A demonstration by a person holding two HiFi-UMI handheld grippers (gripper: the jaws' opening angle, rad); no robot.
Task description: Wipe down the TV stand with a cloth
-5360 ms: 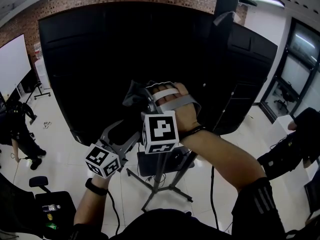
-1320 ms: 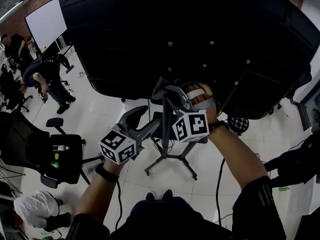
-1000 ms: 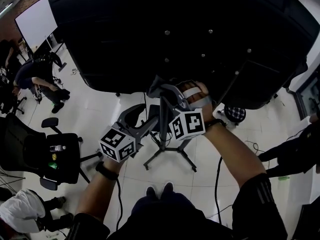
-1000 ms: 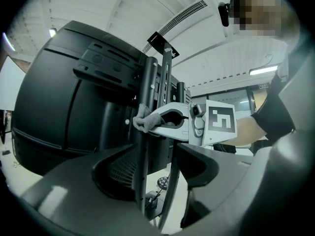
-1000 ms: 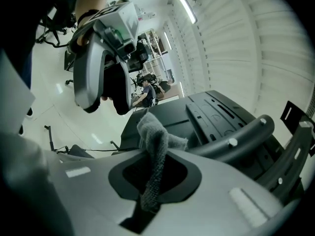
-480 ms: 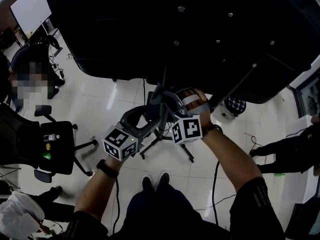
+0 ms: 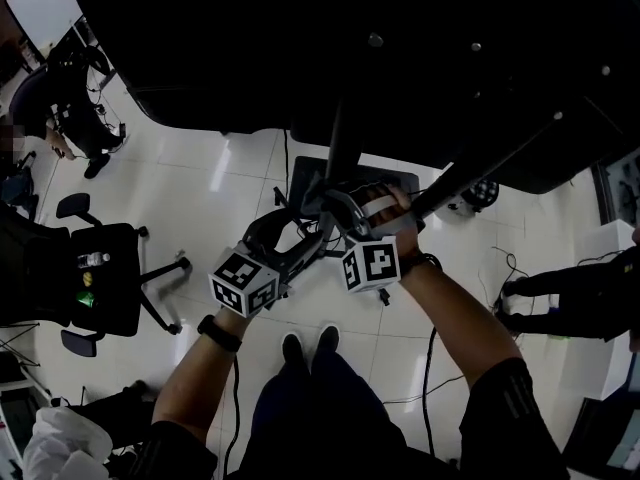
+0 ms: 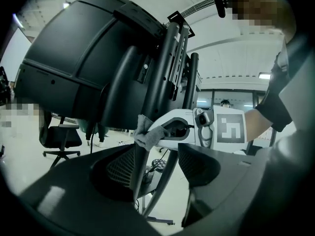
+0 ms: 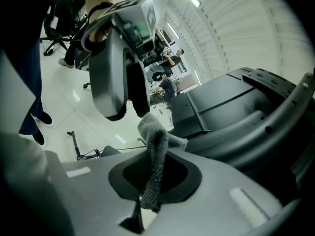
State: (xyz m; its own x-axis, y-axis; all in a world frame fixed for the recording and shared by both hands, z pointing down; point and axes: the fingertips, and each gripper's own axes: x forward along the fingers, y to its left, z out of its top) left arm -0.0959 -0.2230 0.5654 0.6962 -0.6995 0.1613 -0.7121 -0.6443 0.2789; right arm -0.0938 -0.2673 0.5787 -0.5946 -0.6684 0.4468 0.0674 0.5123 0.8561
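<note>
Sliding down the TV stand pole (image 7: 344,133) from a second ago, the right gripper (image 9: 147,195) is pinching the cloth (image 9: 155,151) against it while the left gripper (image 8: 162,161) is gaping wide at the pole, so the wipe is probably advancing floorward.

Cramped under the screen, open floor at left.
The screen's black back (image 7: 250,48) shuts off the whole top of the frame. The stand's upright post (image 7: 340,158) and a slanted strut (image 7: 490,160) cross the centre. The post takes up part of the gap between the left tool's (image 8: 157,166) parted jaws. Bare white floor (image 7: 200,198) lies free at centre left, bounded by an office chair (image 7: 100,278) at the left edge.
</note>
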